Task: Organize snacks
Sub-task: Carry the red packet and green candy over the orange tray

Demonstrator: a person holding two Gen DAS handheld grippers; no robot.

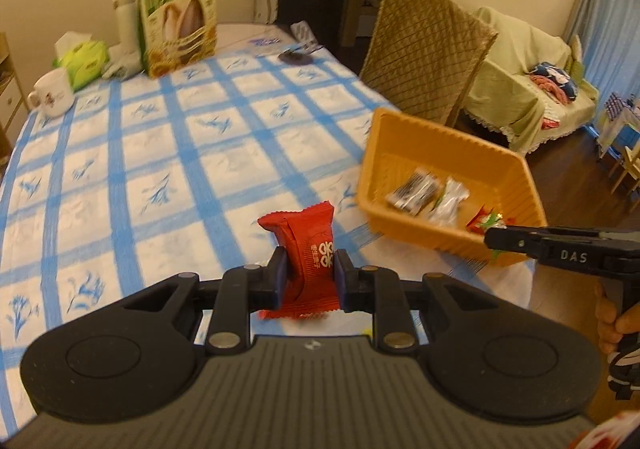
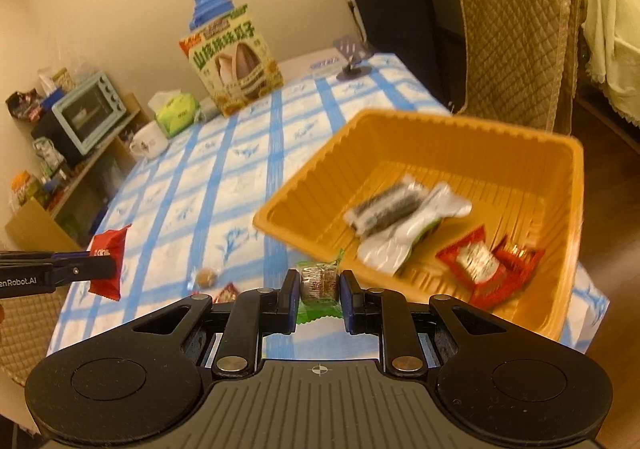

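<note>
Here, left tongs (image 1: 310,275) clamped on a red snack packet (image 1: 308,253), held above the checked bench (image 1: 160,153) just left of the orange tray (image 1: 416,133). Right tongs (image 2: 319,289) pinched on a green-edged wrapped sweet (image 2: 319,281) at the tray's near rim, above several wrapped snacks (image 2: 384,209) inside.

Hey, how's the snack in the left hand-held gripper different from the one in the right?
The red packet in the left hand-held gripper is opaque and larger; the green-edged packet in the right hand-held gripper is clear, showing a brown treat. Both are pinched upright and not yet in the orange tray.
</note>
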